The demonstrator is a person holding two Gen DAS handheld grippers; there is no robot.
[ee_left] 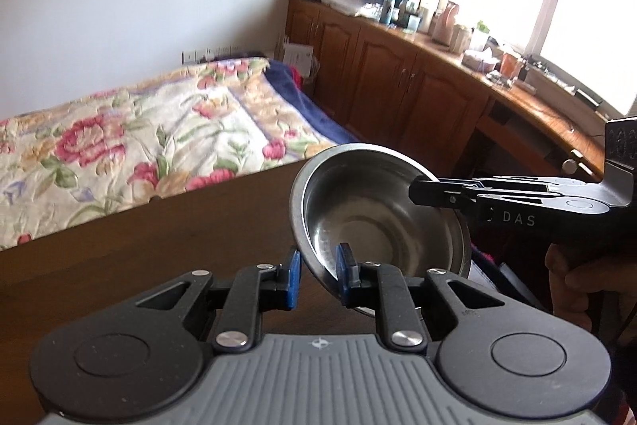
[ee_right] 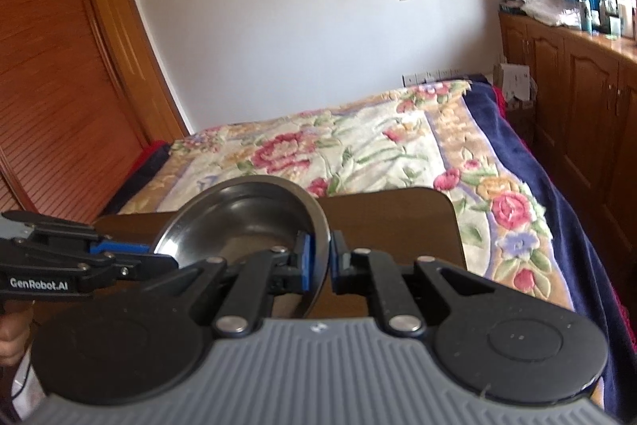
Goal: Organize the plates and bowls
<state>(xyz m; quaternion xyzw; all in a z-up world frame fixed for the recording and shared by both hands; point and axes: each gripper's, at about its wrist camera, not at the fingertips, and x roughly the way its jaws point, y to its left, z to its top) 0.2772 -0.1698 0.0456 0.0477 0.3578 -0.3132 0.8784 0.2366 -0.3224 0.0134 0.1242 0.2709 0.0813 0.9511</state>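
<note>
A steel bowl [ee_left: 378, 210] hangs tilted above the dark table [ee_left: 139, 249], the right gripper [ee_right: 322, 257] pinching its rim to carry it while the left gripper [ee_left: 316, 275] straddles the opposite rim, jaws parted, likely steadying a handover

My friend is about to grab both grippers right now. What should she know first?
Right gripper: jaws pinch the rim of the steel bowl.
Left gripper: jaws straddle the opposite rim, one finger inside, not yet closed.
The bowl hangs tilted above the brown table. No other dishes or plates in view.
Done: bowl lifted. Left: set it where it belongs; keep the right grip firm.
</note>
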